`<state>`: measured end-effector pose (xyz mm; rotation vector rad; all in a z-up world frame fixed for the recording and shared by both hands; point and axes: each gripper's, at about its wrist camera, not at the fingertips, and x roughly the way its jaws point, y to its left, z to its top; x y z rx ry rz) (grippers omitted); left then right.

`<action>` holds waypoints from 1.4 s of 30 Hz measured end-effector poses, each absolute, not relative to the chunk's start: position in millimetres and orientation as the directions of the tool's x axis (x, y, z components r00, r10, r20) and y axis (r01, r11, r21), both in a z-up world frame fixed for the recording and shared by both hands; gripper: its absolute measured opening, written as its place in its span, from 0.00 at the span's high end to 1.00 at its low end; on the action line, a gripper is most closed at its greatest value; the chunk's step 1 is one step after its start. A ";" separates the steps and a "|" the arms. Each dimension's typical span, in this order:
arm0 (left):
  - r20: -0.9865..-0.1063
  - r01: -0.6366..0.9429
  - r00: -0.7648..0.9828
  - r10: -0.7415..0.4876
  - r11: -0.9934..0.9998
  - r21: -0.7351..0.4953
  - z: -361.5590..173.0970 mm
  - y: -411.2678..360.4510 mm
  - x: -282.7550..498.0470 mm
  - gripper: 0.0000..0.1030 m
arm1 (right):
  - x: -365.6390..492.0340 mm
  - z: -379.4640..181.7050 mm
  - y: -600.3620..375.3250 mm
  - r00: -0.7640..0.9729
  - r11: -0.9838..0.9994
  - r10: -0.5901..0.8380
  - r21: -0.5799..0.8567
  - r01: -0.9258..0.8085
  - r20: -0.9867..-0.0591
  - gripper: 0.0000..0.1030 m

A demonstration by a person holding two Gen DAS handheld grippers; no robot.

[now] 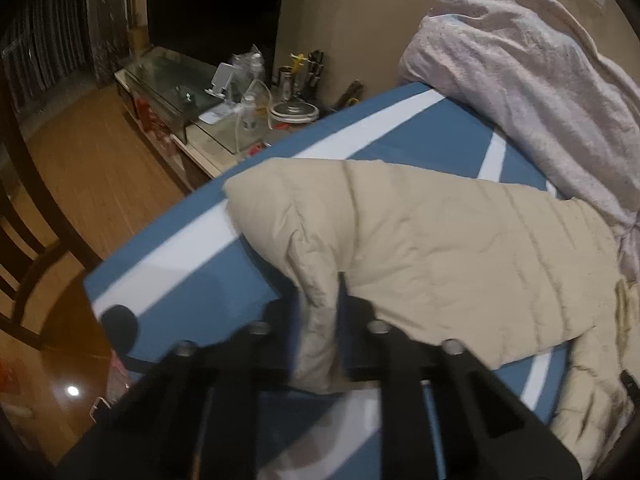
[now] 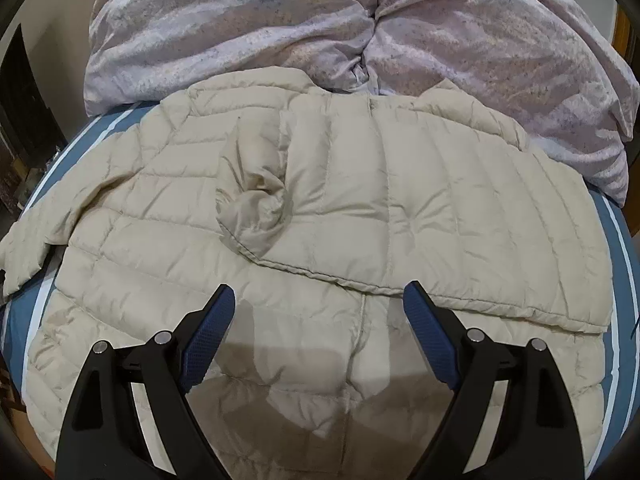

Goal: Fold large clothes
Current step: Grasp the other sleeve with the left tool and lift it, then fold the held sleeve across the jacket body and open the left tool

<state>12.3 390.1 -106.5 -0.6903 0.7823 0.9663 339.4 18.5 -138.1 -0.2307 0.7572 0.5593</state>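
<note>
A beige quilted puffer jacket [image 2: 360,208] lies spread on a blue bed sheet with white stripes [image 2: 612,216]; its right half is folded over the middle. In the left wrist view the jacket's sleeve [image 1: 420,240] stretches across the sheet [image 1: 224,272], and my left gripper [image 1: 318,300] is shut on the sleeve's cuff end, which bunches between the black fingers. My right gripper [image 2: 318,300] hovers over the jacket's near hem, open, with nothing between its blue pads [image 2: 208,336].
A crumpled pale lilac duvet [image 2: 360,28] is piled at the back of the bed, touching the jacket's far edge. Beside the bed stand a glass-topped cabinet [image 1: 176,84] with bottles and clutter, a dark wooden chair [image 1: 24,240] and a wood floor [image 1: 100,168].
</note>
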 end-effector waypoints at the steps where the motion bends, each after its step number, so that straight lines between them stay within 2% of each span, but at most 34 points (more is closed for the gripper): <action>1: -0.827 -0.901 0.345 0.445 0.405 -0.157 -105.0 389.9 14.6 0.93 | 339.7 -137.5 16.9 0.592 0.831 0.395 0.000 -0.556 -0.702 0.15; 6: -0.807 -0.878 0.396 0.438 0.439 -0.193 -80.5 383.6 34.9 0.96 | 341.8 -128.9 1.5 0.619 0.840 0.393 -0.009 -0.542 -0.680 0.15; 12: -0.742 -0.786 0.538 0.400 0.555 -0.271 -29.0 356.4 91.5 0.97 | 349.1 -123.5 -21.5 0.631 0.854 0.396 0.014 -0.521 -0.667 0.15; 18: -0.681 -0.611 0.691 0.245 0.700 -0.369 3.8 294.9 180.2 0.97 | 355.6 -123.9 -47.4 0.642 0.869 0.386 0.027 -0.495 -0.663 0.15; 28: -0.656 -0.348 0.753 -0.040 0.823 -0.449 -4.8 178.6 290.3 0.97 | 372.6 -130.9 -95.5 0.664 0.906 0.343 0.046 -0.422 -0.664 0.15; 42: -0.651 -0.218 0.735 -0.193 0.841 -0.496 -17.2 99.3 349.0 0.97 | 387.8 -145.3 -122.0 0.655 0.918 0.332 0.073 -0.389 -0.679 0.15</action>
